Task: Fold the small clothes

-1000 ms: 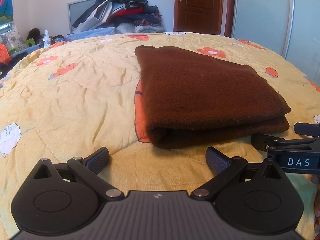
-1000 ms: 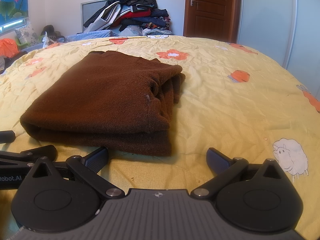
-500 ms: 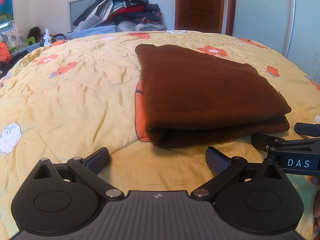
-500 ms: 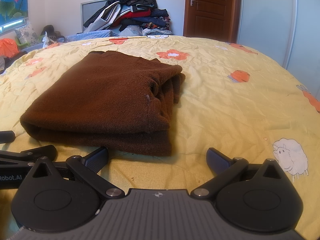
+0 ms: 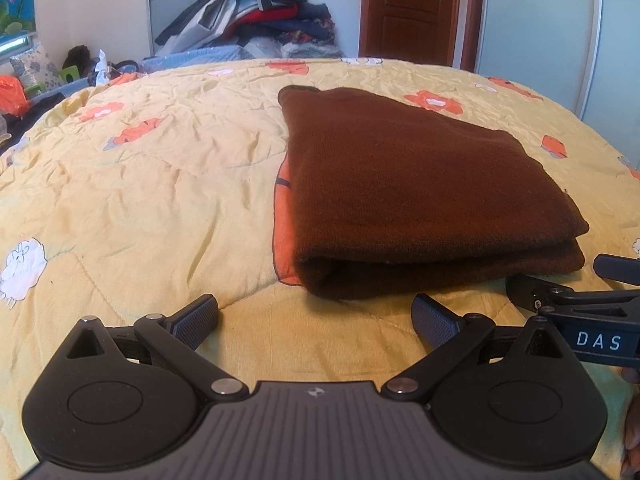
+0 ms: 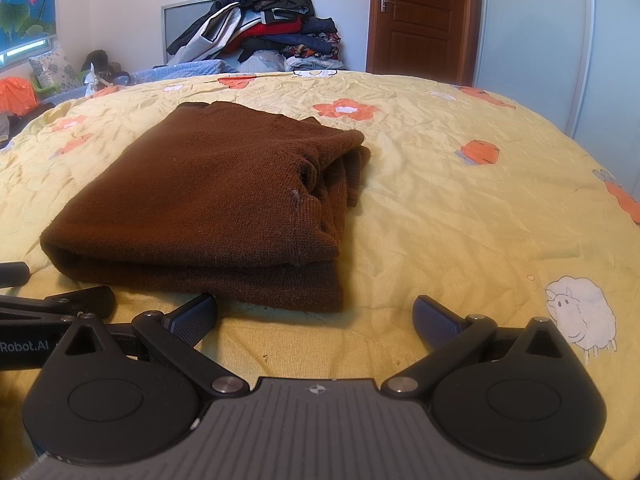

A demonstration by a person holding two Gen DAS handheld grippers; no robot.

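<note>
A brown knitted garment [image 5: 416, 192] is seen folded into a thick, neat rectangle on the yellow flowered bedspread [image 5: 152, 184]. Just before its near folded edge, the left claw [image 5: 315, 320] and right claw [image 6: 315, 318] are held spread wide, empty, touching nothing.

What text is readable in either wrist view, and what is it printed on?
"DAS" in white letters: on the side of the right gripper, seen at the right edge of the left wrist view.
"Robot.AI" in white letters: on the side of the left gripper, at the left edge of the right wrist view; the word may start further left, out of frame.
No readable text on the folded brown garment, the yellow bedspread or the wooden door.
</note>
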